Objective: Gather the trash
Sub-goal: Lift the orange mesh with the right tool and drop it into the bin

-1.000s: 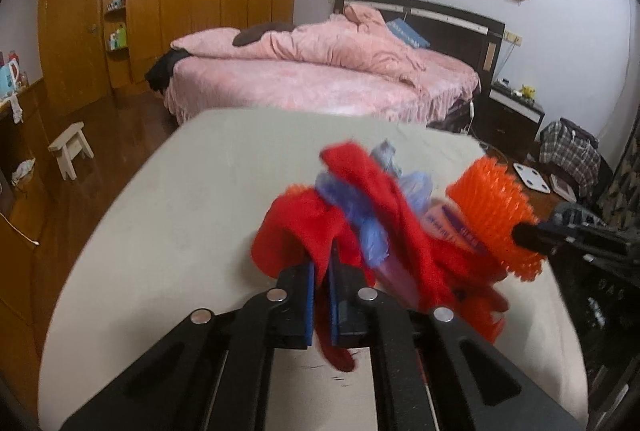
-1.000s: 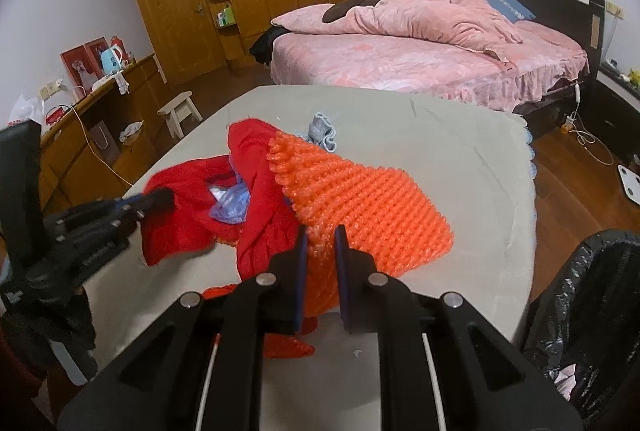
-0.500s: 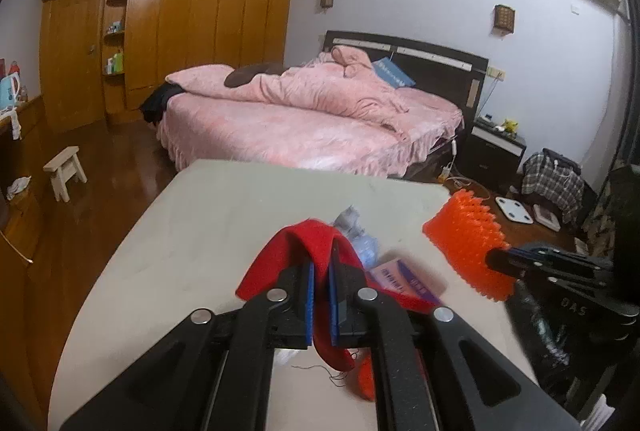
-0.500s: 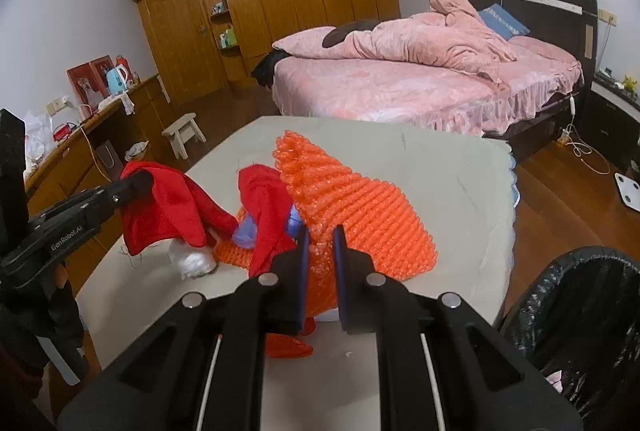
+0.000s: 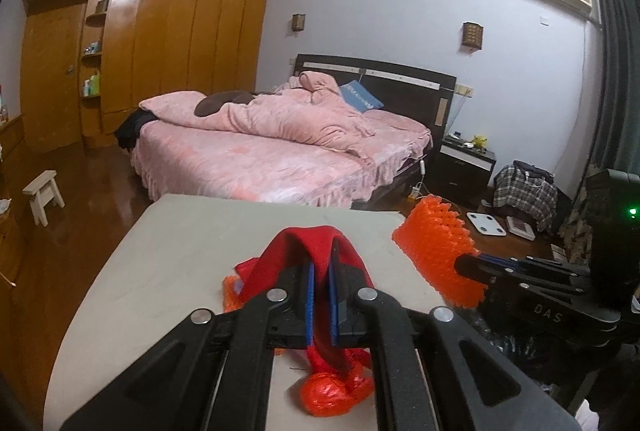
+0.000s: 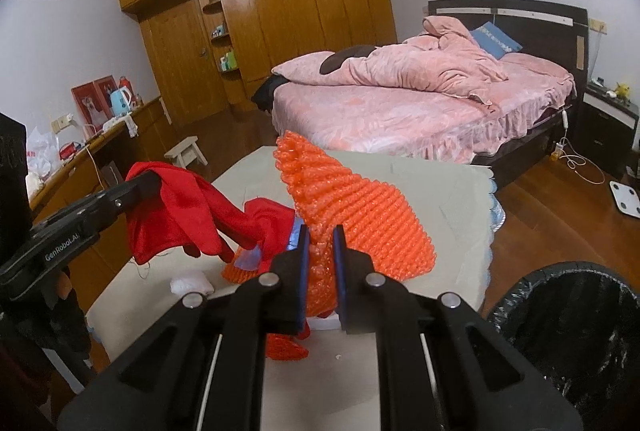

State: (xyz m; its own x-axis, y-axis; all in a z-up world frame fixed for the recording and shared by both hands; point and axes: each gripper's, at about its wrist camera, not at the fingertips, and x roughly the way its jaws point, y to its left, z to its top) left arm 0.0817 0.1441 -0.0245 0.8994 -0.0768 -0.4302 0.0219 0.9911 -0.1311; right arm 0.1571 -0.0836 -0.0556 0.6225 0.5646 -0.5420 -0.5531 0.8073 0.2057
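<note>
Lifted clear of the table (image 5: 132, 271) now, both loads hang higher than a second ago, when they were bunched together low over the tabletop. Nearest the left camera, the left gripper (image 5: 320, 273) is closed down tight on a fold of red cloth (image 5: 316, 243), which drapes over both fingers and trails down to a red plastic scrap (image 5: 336, 393) below. The right gripper (image 6: 320, 251) is likewise pinched shut on the orange foam netting (image 6: 360, 207), whose broad fan stands up beyond its fingers. Between the two, the cloth and netting remain tangled, with a bluish scrap (image 6: 250, 259) caught among them. A white wad (image 6: 191, 285) has been left on the table. Further right, the black-lined bin (image 6: 568, 331) stands open beside the table edge, so the bundle looks ready to carry across and drop in. Beyond is the pink bed (image 6: 420, 103).
</note>
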